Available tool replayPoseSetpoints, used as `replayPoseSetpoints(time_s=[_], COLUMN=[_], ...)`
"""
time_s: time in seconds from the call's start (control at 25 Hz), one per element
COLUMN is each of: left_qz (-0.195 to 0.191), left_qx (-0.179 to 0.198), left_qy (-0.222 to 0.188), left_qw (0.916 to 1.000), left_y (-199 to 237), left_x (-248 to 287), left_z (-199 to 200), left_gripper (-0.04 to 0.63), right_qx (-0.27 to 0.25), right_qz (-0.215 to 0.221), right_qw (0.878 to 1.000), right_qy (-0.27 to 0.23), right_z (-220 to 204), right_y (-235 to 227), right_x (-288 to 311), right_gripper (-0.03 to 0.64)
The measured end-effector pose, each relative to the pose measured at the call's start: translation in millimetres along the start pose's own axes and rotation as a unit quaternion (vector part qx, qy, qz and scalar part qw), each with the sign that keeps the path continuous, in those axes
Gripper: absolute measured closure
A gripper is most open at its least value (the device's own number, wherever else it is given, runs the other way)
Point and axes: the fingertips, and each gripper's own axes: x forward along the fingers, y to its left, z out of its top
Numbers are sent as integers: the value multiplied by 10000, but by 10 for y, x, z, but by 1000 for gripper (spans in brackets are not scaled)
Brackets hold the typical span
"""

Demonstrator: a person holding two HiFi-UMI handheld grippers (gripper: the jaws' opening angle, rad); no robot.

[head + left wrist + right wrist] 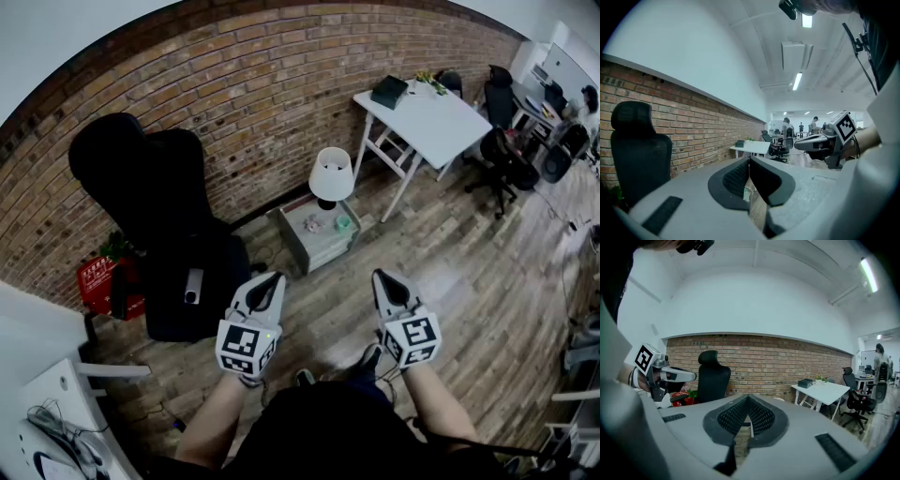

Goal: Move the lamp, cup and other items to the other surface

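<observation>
While the left gripper (269, 283) and right gripper (385, 281) hold their jaws shut on nothing, the white-shaded lamp (331, 176) and small green cup (343, 223) sit on the low grey counter (319, 251), not yet moved.

Bare floor (330, 298) reaches the low cabinet (317, 251) — black chair (159, 216) beside it.

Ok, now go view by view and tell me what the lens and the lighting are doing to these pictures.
Head view: heavy fisheye, the brick wall bows into an arc, corners dark, light even, lamp fairly sharp. Left gripper view: ceiling light blows out; the near left gripper looks soft. Right gripper view: black vignette, strip light glares, brick wall curves.
</observation>
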Motion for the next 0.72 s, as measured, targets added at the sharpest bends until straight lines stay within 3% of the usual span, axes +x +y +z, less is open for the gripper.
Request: replayPoseSetpoints(time_s=[0.4,0.6,0.68,0.72], left_qz=[-75,-212,-270,-290], left_qx=[-148,-529,-632,-638], left_qy=[6,-226,-225,-166], left_qw=[9999,9981,9974,9974], left_y=[118,102,45,9], left_x=[159,368,513,598], left_z=[-25,-89,-138,-174], left_gripper=[588,583,471,416], right_qx=[-19,143,127,116], right_qz=[-36,-138,-95,-58], right_qw=[9999,9994,9994,9995], right_qy=[109,273,296,286], right_z=[55,-64,-106,-120], right_y=[-58,-289,-420,-493], right_x=[114,71,76,97], right_gripper=[614,609,593,547])
